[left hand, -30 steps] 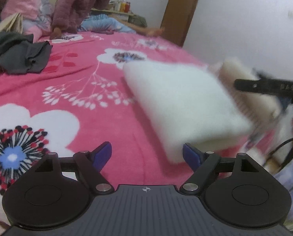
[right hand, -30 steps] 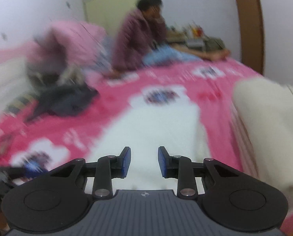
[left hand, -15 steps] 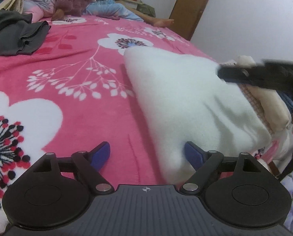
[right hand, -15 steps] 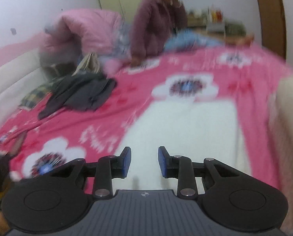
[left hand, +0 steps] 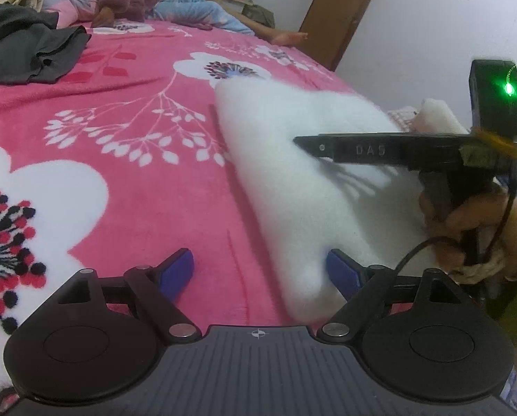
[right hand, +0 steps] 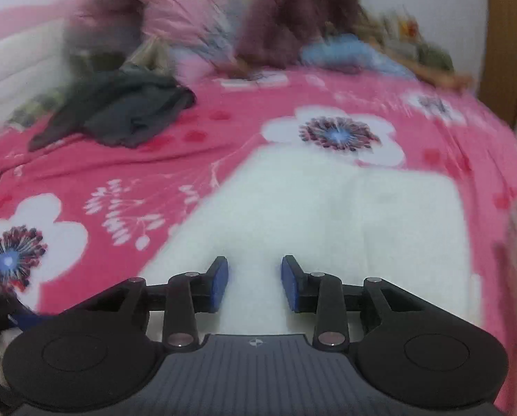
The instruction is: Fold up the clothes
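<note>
On my far left a heap of dark clothes (left hand: 29,52) lay on the pink flowered bed (left hand: 126,187), well apart from the work, probably waiting its turn. Nearer the middle, my left gripper (left hand: 260,270) stood wide with nothing clamped; the near corner of the folded white fleece garment (left hand: 293,159) lay between its blue pads, and I could not tell whether the right-hand pad touched it. I judged I had it there to take that corner for the next fold. Compared with a second earlier, this gripper had spread a little further and sat lower and closer to the fleece, which now filled more of its view. Further right, my right gripper (right hand: 255,284) hung above the flat top of the same white garment (right hand: 345,215), jaws at a narrow gap with only fleece showing behind them and nothing pinched; they had just been opening slightly. In the left wrist view it reached out across the garment from the right, whereas earlier it had been off near the bed's edge beside a cream bundle (left hand: 435,118).
</note>
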`<state>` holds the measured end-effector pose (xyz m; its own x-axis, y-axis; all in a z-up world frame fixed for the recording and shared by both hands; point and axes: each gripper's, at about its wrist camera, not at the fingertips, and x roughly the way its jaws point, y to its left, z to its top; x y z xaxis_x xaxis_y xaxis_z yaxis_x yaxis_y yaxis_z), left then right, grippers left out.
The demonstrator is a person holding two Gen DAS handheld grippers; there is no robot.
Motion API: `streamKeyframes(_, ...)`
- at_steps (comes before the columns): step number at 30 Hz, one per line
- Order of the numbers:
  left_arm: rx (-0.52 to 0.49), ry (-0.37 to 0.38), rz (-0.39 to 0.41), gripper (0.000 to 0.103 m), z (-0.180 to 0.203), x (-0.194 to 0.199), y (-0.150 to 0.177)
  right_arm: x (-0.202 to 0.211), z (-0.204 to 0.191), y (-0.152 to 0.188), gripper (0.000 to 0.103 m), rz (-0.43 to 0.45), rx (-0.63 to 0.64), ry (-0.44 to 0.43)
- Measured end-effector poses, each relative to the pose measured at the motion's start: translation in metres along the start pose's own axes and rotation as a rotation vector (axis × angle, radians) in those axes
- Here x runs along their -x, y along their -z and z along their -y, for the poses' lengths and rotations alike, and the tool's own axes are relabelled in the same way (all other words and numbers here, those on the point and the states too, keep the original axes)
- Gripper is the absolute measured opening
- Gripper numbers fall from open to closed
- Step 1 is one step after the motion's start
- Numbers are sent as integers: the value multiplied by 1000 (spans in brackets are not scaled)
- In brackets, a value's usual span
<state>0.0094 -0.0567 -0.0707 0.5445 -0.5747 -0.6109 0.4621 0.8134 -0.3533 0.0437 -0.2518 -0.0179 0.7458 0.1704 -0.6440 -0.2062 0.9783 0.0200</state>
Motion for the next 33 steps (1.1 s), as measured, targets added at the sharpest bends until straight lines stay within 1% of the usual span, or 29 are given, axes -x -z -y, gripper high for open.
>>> streamKeyframes(1, -3, 5, -2, 86, -1, 0, 0, 2, 1, -13, 37, -41, -15, 0)
streamKeyframes(2, -5, 8, -1, 86, -1, 0, 0, 5, 2, -27, 37, -53, -39, -2)
streamKeyframes(5, -10, 14, 7, 86, -1, 0, 2, 5, 0, -53, 37, 48, 2, 12)
streamKeyframes(6, -9, 18, 7, 86, -2, 0, 3, -2, 1, -58, 37, 57, 9, 17)
streamKeyframes(7, -7, 22, 7, 86, -2, 0, 3, -17, 4, -58, 37, 29, 1, 13)
streamKeyframes(8, -3, 24, 7, 86, -3, 1, 3, -40, 8, -53, 37, -43, -13, 9)
streamKeyframes(9, 3, 27, 7, 86, -4, 1, 3, -56, 14, -49, 37, -91, -34, 1)
streamKeyframes(10, 10, 30, 4, 86, -5, 0, 2, -67, 19, -47, 38, -115, -57, -13)
streamKeyframes(11, 14, 32, -3, 86, -5, 0, 1, -68, 22, -51, 37, -115, -77, -25)
streamKeyframes(13, 20, 37, -14, 86, -6, 0, -1, -59, 22, -68, 37, -89, -110, -47)
streamKeyframes(15, 19, 38, -14, 87, -6, -1, -1, -59, 21, -76, 37, -40, -89, -46)
streamKeyframes(16, 19, 39, -14, 87, -6, -1, -1, -66, 21, -75, 37, -44, -83, -19)
streamKeyframes(17, 20, 40, -13, 87, -6, -1, -1, -77, 24, -72, 38, -69, -87, -1)
streamKeyframes(19, 24, 41, -16, 87, -7, -1, -2, -95, 31, -62, 38, -122, -99, 6)
streamKeyframes(20, 24, 41, -19, 87, -6, -1, -3, -92, 35, -63, 38, -130, -123, 2)
streamKeyframes(22, 26, 37, -27, 87, -6, -1, -5, -62, 42, -71, 38, -98, -193, 13)
streamKeyframes(24, 33, 39, -30, 87, -6, -2, -5, -16, 47, -71, 38, -3, -213, 36)
streamKeyframes(26, 33, 39, -34, 88, -6, -3, -5, 31, 50, -61, 39, 83, -198, 94)
streamKeyframes(27, 30, 38, -38, 88, -6, -3, -6, 45, 54, -51, 39, 99, -198, 124)
streamKeyframes(28, 26, 36, -43, 88, -6, -4, -7, 55, 58, -39, 39, 99, -203, 156)
streamKeyframes(29, 21, 33, -46, 88, -5, -4, -8, 56, 65, -24, 39, 60, -225, 171)
streamKeyframes(31, 19, 27, -58, 89, -3, -5, -9, 40, 81, 19, 37, 2, -291, 146)
streamKeyframes(32, 20, 21, -66, 89, -2, -5, -10, 40, 83, 33, 37, 25, -290, 135)
streamKeyframes(33, 12, 9, -70, 89, -1, -4, -12, 45, 82, 36, 37, 42, -276, 138)
